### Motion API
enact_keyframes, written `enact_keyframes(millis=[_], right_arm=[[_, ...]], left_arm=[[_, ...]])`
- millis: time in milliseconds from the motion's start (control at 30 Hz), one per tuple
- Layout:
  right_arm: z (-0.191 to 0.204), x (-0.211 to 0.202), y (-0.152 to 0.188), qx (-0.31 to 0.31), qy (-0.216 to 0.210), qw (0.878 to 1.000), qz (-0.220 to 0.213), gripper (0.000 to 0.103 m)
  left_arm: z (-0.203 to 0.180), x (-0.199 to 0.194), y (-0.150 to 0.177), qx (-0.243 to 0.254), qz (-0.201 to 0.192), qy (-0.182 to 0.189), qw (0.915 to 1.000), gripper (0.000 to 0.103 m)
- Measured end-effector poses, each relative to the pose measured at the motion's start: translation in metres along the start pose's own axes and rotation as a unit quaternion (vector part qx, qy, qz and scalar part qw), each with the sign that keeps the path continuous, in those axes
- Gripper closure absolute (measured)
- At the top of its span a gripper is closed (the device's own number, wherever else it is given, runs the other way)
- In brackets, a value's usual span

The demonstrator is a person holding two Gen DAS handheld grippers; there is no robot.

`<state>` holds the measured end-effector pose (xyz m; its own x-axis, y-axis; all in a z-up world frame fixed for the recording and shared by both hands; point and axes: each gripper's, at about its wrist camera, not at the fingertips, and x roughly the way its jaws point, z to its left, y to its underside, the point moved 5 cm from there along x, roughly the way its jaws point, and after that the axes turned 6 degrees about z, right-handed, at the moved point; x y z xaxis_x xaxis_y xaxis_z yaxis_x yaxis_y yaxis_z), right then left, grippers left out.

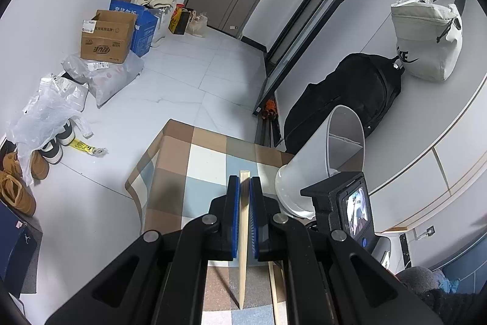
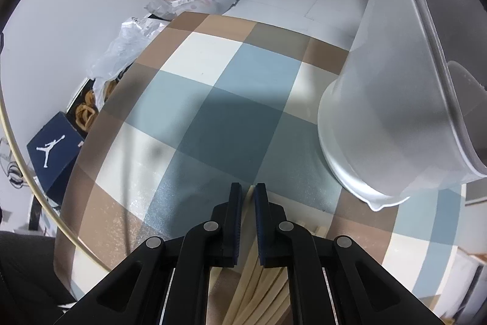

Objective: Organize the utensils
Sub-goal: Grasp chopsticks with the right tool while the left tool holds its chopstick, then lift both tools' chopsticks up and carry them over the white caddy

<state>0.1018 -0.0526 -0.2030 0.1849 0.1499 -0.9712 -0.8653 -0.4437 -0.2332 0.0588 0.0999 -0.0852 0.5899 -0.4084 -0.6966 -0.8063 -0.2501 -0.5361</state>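
My left gripper (image 1: pixel 244 180) is shut on a pale wooden chopstick (image 1: pixel 244 236), which runs lengthwise between its blue pads above the checked tablecloth (image 1: pixel 207 160). A white cup-shaped utensil holder (image 1: pixel 319 166) with an inner divider stands to its right. My right gripper (image 2: pixel 248 188) points steeply down over a heap of several chopsticks (image 2: pixel 261 294) on the cloth. Its jaws are nearly together, pinching the end of one chopstick (image 2: pixel 250 197). The holder (image 2: pixel 380 111) rises close at its right. A loose chopstick (image 1: pixel 275 288) lies by the left gripper.
The camera screen (image 1: pixel 356 212) of the right tool sits beside the holder. On the floor at left are cardboard boxes (image 1: pixel 106 35), plastic bags (image 1: pixel 51 108) and shoes. A black backpack (image 1: pixel 350 93) and white bag (image 1: pixel 426 41) rest on the right. The table edge (image 2: pixel 100 124) drops off at left.
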Motion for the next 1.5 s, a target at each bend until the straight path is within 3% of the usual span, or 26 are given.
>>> enact_keyframes(millis=[200, 433, 600, 833, 1200, 1500], right_arm=[[0.003, -0.002, 0.001, -0.001, -0.015, 1.0, -0.005, 0.098], [-0.003, -0.048, 0.006, 0.022, -0.067, 0.994, -0.082, 0.099], [-0.016, -0.102, 0.018, 0.039, -0.11, 0.981, -0.156, 0.1], [-0.039, -0.165, 0.036, 0.046, -0.136, 0.961, -0.238, 0.1], [-0.055, -0.22, 0.047, 0.02, -0.139, 0.937, -0.318, 0.1], [-0.098, -0.281, 0.024, 0.033, -0.134, 0.913, -0.383, 0.1]], left_arm=[[-0.006, -0.001, -0.003, 0.005, -0.001, 0.001, 1.0, 0.101], [-0.019, -0.001, 0.002, 0.031, -0.001, -0.011, 0.9995, 0.101], [-0.029, -0.004, 0.007, 0.044, -0.003, -0.014, 0.9989, 0.101], [-0.05, -0.011, 0.005, 0.054, -0.014, -0.014, 0.9984, 0.101], [-0.097, -0.022, -0.014, 0.099, -0.019, -0.032, 0.9944, 0.101], [-0.149, -0.043, -0.054, 0.145, -0.035, -0.031, 0.9883, 0.101]])
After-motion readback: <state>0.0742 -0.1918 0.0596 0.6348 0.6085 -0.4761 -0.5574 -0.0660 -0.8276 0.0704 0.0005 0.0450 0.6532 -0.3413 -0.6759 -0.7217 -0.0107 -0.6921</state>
